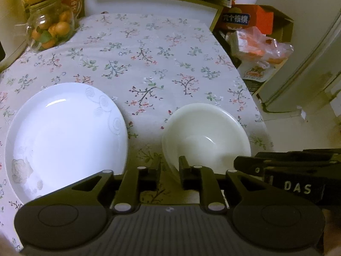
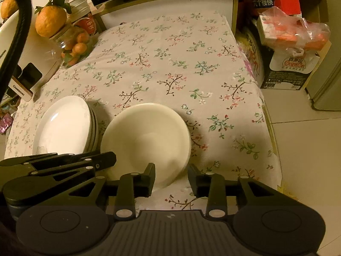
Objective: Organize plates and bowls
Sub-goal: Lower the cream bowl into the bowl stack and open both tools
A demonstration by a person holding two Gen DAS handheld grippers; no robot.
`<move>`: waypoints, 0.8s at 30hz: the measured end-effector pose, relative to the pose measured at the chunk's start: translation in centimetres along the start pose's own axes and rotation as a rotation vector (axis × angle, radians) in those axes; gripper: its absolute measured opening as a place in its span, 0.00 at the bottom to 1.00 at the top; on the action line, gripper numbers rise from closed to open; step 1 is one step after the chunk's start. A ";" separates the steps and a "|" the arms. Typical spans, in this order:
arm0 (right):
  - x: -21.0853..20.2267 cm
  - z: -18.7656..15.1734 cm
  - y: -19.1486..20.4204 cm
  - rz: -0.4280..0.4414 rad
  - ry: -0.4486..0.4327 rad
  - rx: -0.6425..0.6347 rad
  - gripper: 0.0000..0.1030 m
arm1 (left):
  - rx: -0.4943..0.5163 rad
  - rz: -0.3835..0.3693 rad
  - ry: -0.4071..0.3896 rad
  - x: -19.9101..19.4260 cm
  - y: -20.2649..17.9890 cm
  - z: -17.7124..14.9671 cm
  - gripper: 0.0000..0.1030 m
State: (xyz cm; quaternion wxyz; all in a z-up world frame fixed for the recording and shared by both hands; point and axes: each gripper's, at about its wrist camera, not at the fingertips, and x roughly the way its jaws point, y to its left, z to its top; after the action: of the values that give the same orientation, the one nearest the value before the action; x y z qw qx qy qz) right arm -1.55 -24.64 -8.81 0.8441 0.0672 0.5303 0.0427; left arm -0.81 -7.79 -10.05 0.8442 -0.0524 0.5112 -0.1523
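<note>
A white plate with a faint grey swirl pattern lies at the near left of the flowered tablecloth. The right wrist view shows it as the top of a small stack of plates. To its right stands a cream bowl, apparently nested on another. My left gripper straddles the bowl's near left rim, jaws slightly apart, with cloth showing beside the outer finger. My right gripper straddles the near right rim, jaws wider, with its outer finger clear of the wall. Both are open, and each appears in the other's view.
A glass jar of small oranges with a large citrus on top stands at the back left. A dark appliance lines the far edge. Off the table's right edge are a cardboard box of packets, a pale cabinet and tiled floor.
</note>
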 end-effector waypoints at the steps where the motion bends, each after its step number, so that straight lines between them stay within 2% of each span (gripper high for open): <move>1: 0.0 0.1 -0.1 -0.001 -0.003 0.001 0.35 | 0.002 0.001 -0.004 -0.1 0.0 0.0 0.17; 17: -1.0 0.6 0.0 0.008 -0.067 -0.004 0.48 | 0.025 -0.002 -0.082 -2.3 -1.0 -0.4 0.25; 19: -1.2 0.6 -0.1 0.007 -0.074 -0.004 0.54 | 0.027 0.001 -0.092 -2.5 -1.0 -0.4 0.25; 24: -1.1 0.7 -0.4 -0.008 -0.083 0.007 0.62 | 0.012 -0.005 -0.092 -2.0 -0.8 -0.2 0.28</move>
State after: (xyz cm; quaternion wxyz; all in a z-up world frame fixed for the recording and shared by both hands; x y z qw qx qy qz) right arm -1.41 -25.25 -7.59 0.8652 0.0695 0.4953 0.0345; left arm -2.03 -7.89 -8.24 0.8668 -0.0556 0.4706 -0.1551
